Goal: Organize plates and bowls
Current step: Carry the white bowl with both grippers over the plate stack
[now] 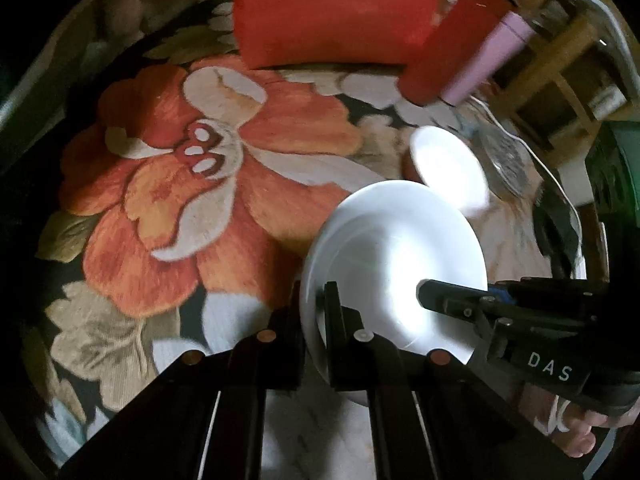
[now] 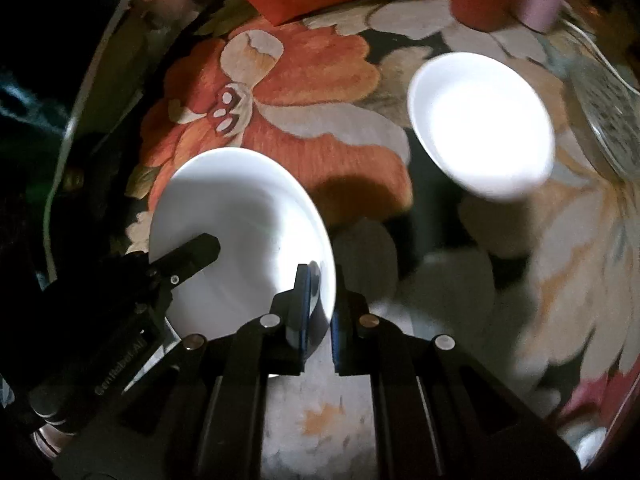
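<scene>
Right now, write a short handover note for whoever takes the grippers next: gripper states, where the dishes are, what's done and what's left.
Left gripper: shut on the near rim of the big white bowl.
Right gripper: shut on the opposite rim of the same bowl; both carry it, tilted, above the floral cloth.
Small white dish: lies on the cloth further right, apart from the bowl.
Done: bowl gripped and raised.
Left: probably set the bowl down with the dish; nothing is stacked yet.
</scene>
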Action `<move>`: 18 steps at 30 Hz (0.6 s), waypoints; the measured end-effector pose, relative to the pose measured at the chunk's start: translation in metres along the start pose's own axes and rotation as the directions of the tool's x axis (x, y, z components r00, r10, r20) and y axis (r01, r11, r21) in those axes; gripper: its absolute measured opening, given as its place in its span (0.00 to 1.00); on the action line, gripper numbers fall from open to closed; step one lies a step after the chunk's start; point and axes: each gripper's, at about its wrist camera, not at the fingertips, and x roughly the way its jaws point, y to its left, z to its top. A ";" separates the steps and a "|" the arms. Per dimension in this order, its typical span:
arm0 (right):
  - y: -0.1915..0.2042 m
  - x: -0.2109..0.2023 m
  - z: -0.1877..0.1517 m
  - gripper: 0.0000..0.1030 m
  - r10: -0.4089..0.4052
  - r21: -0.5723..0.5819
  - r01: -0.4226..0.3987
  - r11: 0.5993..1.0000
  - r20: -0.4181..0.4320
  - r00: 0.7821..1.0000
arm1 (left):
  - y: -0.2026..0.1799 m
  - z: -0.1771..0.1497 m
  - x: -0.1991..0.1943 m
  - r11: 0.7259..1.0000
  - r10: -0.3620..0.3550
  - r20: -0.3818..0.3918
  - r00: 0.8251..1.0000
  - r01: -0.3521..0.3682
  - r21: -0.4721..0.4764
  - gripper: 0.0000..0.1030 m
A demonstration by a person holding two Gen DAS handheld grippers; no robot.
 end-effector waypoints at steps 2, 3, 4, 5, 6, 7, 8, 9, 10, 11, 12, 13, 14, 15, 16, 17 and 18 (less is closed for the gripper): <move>0.000 -0.017 -0.015 0.09 -0.010 0.012 0.010 1.000 0.007 1.000 | -0.013 -0.007 -0.012 1.000 -0.006 0.001 1.000 0.006 0.022 0.06; -0.001 -0.027 -0.024 0.09 -0.016 0.018 0.015 1.000 0.011 1.000 | -0.020 -0.012 -0.019 0.999 -0.010 0.000 1.000 0.010 0.031 0.06; -0.004 -0.037 -0.032 0.09 -0.021 0.023 0.021 1.000 0.013 1.000 | -0.029 -0.017 -0.026 0.999 -0.017 0.000 1.000 0.017 0.041 0.06; -0.005 -0.042 -0.036 0.09 -0.025 0.029 0.025 0.999 0.015 1.000 | -0.034 -0.020 -0.029 0.999 -0.022 -0.001 1.000 0.022 0.047 0.06; -0.007 -0.049 -0.043 0.09 -0.031 0.037 0.031 0.999 0.018 0.999 | -0.042 -0.024 -0.035 0.998 -0.029 -0.002 1.000 0.029 0.057 0.06; -0.011 -0.059 -0.052 0.09 -0.039 0.049 0.038 0.998 0.023 0.999 | -0.052 -0.029 -0.040 0.997 -0.034 -0.003 0.999 0.034 0.071 0.06; -0.013 -0.064 -0.056 0.09 -0.043 0.055 0.042 0.998 0.025 0.999 | -0.058 -0.032 -0.043 0.996 -0.037 -0.005 0.999 0.037 0.082 0.06; -0.018 -0.071 -0.064 0.09 -0.048 0.064 0.046 0.997 0.027 0.998 | -0.068 -0.037 -0.047 0.994 -0.042 -0.008 0.999 0.042 0.102 0.06; -0.023 -0.078 -0.071 0.09 -0.050 0.077 0.048 0.996 0.029 0.998 | -0.076 -0.041 -0.049 0.992 -0.046 -0.009 0.999 0.047 0.114 0.06; -0.028 -0.084 -0.077 0.09 -0.049 0.088 0.047 0.995 0.031 0.998 | -0.084 -0.047 -0.052 0.991 -0.053 -0.008 0.999 0.053 0.123 0.06; -0.032 -0.089 -0.083 0.09 -0.052 0.098 0.048 0.994 0.033 0.998 | -0.092 -0.053 -0.055 0.989 -0.060 -0.010 0.998 0.061 0.132 0.06; -0.037 -0.095 -0.091 0.09 -0.063 0.103 0.060 0.993 0.033 0.997 | -0.099 -0.058 -0.056 0.988 -0.068 -0.015 0.998 0.069 0.138 0.06; -0.040 -0.099 -0.098 0.09 -0.074 0.108 0.070 0.992 0.033 0.997 | -0.108 -0.064 -0.056 0.986 -0.080 -0.023 0.997 0.082 0.142 0.06; -0.045 -0.103 -0.105 0.09 -0.081 0.120 0.077 0.990 0.032 0.996 | -0.116 -0.068 -0.055 0.985 -0.086 -0.029 0.996 0.089 0.147 0.07; -0.052 -0.106 -0.113 0.09 -0.087 0.137 0.082 0.987 0.031 0.996 | -0.125 -0.071 -0.054 0.983 -0.092 -0.035 0.995 0.096 0.158 0.07; -0.058 -0.108 -0.118 0.09 -0.093 0.154 0.087 0.984 0.032 0.995 | -0.131 -0.075 -0.054 0.981 -0.097 -0.038 0.995 0.102 0.168 0.07; -0.065 -0.111 -0.126 0.10 -0.096 0.173 0.089 0.981 0.034 0.995 | -0.142 -0.080 -0.053 0.976 -0.104 -0.044 0.994 0.111 0.189 0.07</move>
